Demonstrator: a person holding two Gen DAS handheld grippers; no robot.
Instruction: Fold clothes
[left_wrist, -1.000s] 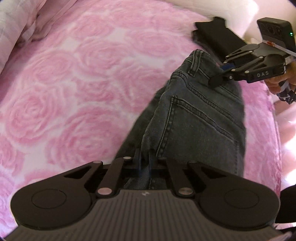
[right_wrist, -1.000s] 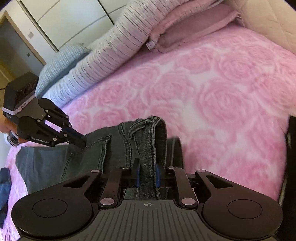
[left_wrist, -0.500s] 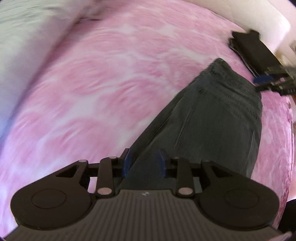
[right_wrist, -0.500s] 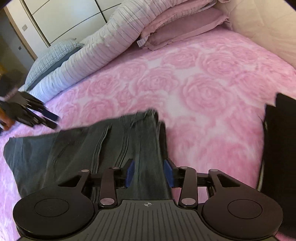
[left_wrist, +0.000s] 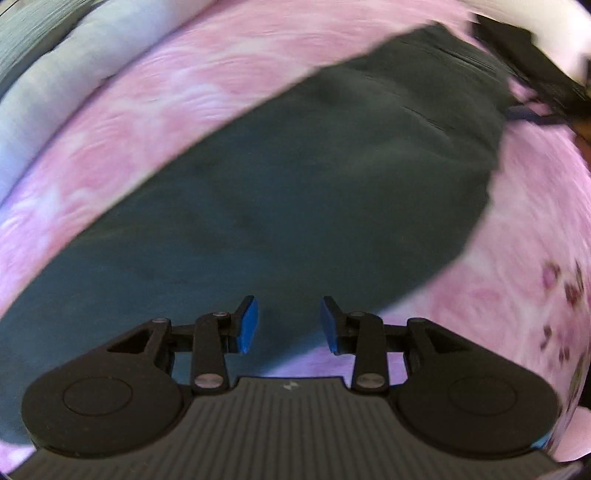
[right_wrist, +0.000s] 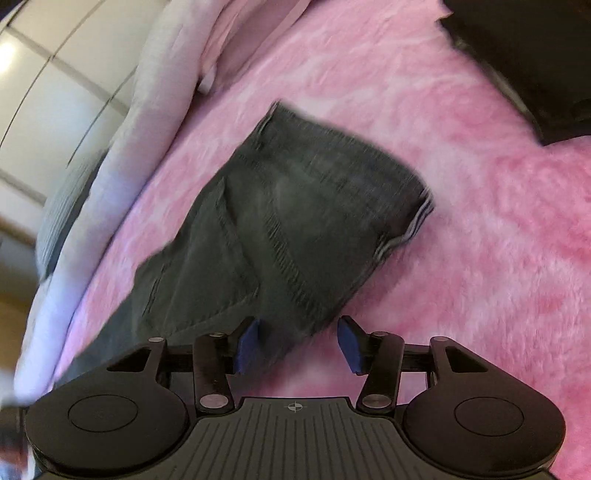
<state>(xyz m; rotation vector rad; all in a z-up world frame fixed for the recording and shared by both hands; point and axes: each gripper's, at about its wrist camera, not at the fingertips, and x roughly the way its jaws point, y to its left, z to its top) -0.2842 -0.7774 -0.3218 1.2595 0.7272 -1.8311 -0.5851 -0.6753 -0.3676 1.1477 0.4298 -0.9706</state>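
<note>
While both views are smeared by blur, we can see that our left tongs (left_wrist: 288, 320) stand wide apart with nothing between the blue pads (left_wrist: 246, 326). Just ahead of them and running under the gap lie the dark grey jeans (left_wrist: 295, 192), spread flat on the pink rose-patterned bedspread (left_wrist: 517, 258). From our left tongs the denim stretches away toward the upper right, where its far end lies close to a black folded garment (left_wrist: 524, 48). Beside that far end we make out a dark blurred shape with a bit of blue, too smeared for us to name.

Our right tongs (right_wrist: 299, 343) are likewise spread wide, gripping nothing. The nearest corner of the jeans (right_wrist: 288, 221) reaches down to the gap and sits just in front of the left blue pad (right_wrist: 246, 347); whether it touches we cannot tell. Beyond the tongs the pocket stitching and the waistband show, with pink bedspread (right_wrist: 480, 240) on the right of them. Farther off to the left we see pale bedding (right_wrist: 155, 92) piled along the edge, and to the far right the black garment (right_wrist: 535, 66).
</note>
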